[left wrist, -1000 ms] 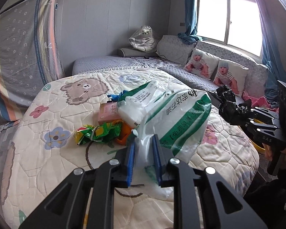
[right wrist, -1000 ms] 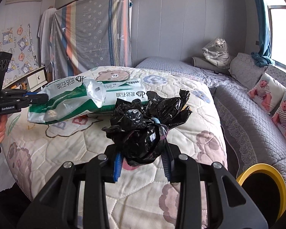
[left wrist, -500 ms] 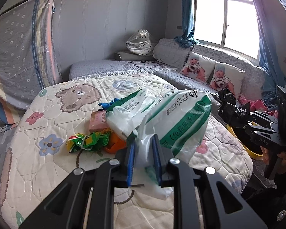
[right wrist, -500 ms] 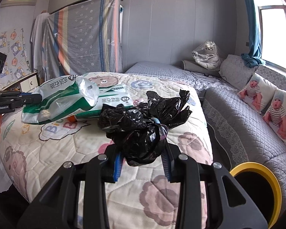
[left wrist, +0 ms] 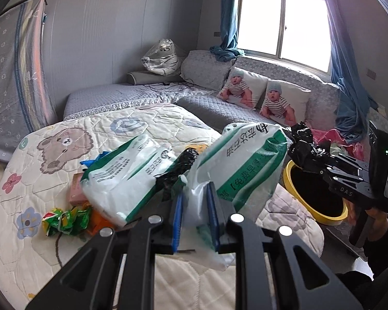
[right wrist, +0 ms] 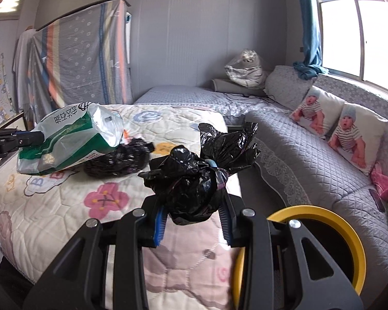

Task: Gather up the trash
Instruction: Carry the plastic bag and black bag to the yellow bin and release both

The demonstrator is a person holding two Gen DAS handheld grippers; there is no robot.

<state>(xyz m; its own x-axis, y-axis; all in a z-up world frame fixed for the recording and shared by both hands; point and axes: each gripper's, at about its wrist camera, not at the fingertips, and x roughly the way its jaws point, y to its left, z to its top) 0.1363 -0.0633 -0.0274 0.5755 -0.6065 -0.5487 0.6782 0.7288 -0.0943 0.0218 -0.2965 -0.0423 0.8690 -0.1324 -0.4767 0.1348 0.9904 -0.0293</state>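
Both loads now nearing the yellow bin.
Your left gripper pinches the green-and-white bag, your right gripper the black bag; both have swung binward.

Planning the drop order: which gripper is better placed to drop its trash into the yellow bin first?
Right. The right gripper, shut on the black bag, is beside the yellow bin. The left gripper, holding the green-and-white bag, is over the bed, farther from the rim.
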